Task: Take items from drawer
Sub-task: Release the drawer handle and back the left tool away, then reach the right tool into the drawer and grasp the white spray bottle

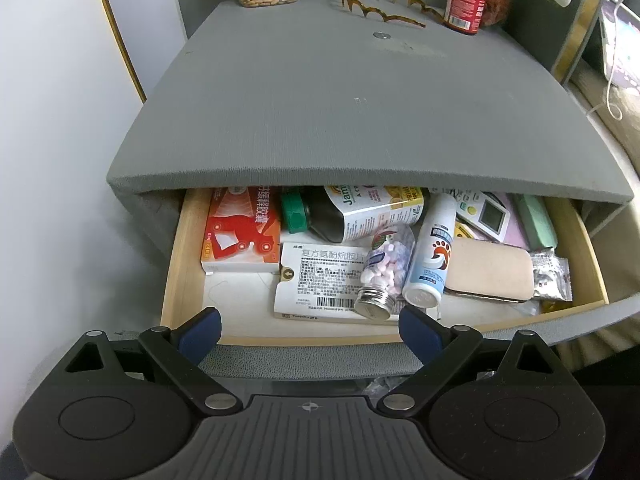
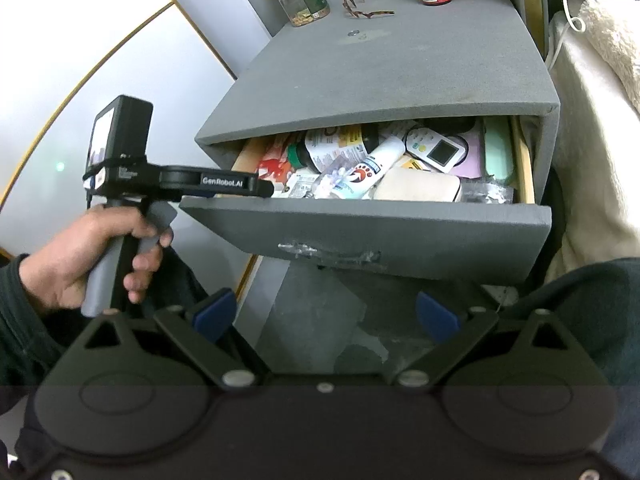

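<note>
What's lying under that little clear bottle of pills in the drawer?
The clear pill bottle rests on a flat white medicine box. Whatever lies beneath that box is covered.

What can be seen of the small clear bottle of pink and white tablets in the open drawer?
The clear bottle looks like plastic or glass, with a silver metal screw cap facing the drawer's front and a colourful label near its base. It is closed, roughly half full of pink and white tablets, and lies on its side. It rests partly on the white medicine box, beside the white spray bottle, seemingly touching it. No gripper touches it.
</note>
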`<state>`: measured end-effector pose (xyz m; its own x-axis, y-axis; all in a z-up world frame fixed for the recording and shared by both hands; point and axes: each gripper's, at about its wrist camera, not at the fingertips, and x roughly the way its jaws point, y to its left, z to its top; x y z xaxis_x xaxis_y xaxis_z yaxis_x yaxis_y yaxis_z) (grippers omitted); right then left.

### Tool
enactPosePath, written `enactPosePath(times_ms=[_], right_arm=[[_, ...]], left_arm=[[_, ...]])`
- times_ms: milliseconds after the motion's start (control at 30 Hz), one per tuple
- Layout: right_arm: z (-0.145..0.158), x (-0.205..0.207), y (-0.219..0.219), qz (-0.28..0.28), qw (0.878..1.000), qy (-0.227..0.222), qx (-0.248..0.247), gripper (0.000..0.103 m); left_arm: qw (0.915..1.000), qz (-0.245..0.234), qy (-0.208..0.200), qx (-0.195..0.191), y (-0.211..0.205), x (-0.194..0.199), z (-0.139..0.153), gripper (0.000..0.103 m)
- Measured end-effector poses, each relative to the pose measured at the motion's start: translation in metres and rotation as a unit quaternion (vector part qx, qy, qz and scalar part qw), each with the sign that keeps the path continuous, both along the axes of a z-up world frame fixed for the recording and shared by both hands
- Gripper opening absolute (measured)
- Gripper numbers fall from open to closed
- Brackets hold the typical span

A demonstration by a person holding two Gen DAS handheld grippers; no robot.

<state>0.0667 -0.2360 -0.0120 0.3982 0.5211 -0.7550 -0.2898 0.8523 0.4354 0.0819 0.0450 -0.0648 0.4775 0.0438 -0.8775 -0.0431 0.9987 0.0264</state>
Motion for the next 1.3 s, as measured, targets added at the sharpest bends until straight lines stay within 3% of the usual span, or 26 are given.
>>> enactPosePath(times_ms=[733, 1033, 1300], right_arm=[[-0.004, 0.023, 0.008, 0.002, 1.000, 0.002, -0.013, 0.098], [-0.011, 0.032, 0.007, 0.004, 1.000, 0.007, -0.018, 0.098], [-0.008, 0.028, 0.005, 0.001, 1.000, 0.015, -0.027, 0.098]], left_arm=[[0.9994, -0.006, 0.033, -0.003, -0.004, -0.011, 0.004, 0.090], [0.9990, -0.022, -0.003, 0.040, -0.016, -0.003, 0.024, 0.090], [0.9975, 0.004, -0.069, -0.012, -0.002, -0.011, 0.082, 0.098]])
